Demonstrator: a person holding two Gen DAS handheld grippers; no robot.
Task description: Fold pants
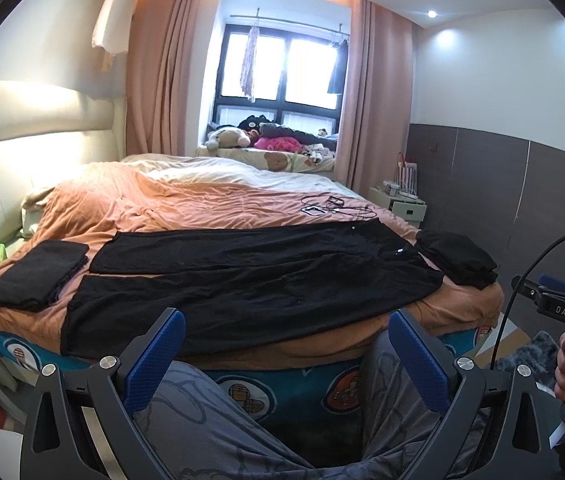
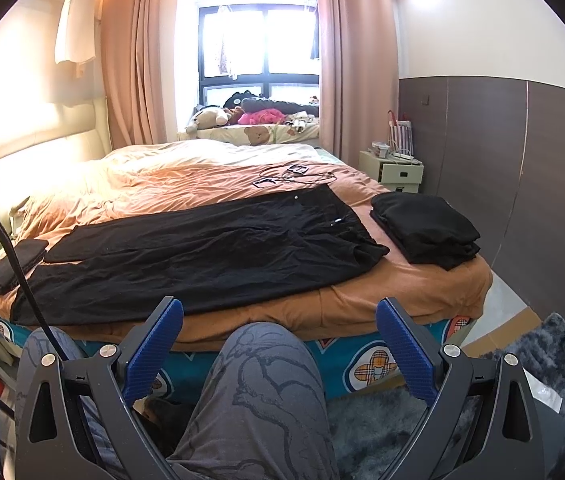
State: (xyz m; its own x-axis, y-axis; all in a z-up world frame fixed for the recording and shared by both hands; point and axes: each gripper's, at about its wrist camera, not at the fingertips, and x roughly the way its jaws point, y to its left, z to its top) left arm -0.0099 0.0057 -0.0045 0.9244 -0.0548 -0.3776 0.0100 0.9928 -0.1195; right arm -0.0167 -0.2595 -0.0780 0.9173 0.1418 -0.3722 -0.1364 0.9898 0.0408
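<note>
A folded dark stack (image 1: 36,274) sits at the bed's (image 1: 210,204) left edge. Black pants (image 1: 242,280) lie flat across the bed, long axis left to right, hems left, waist right. Left tongs (image 1: 286,354) and right tongs (image 2: 279,346) hang open ahead of the near edge, touching nothing; the right looks nearer the waistband.
</note>
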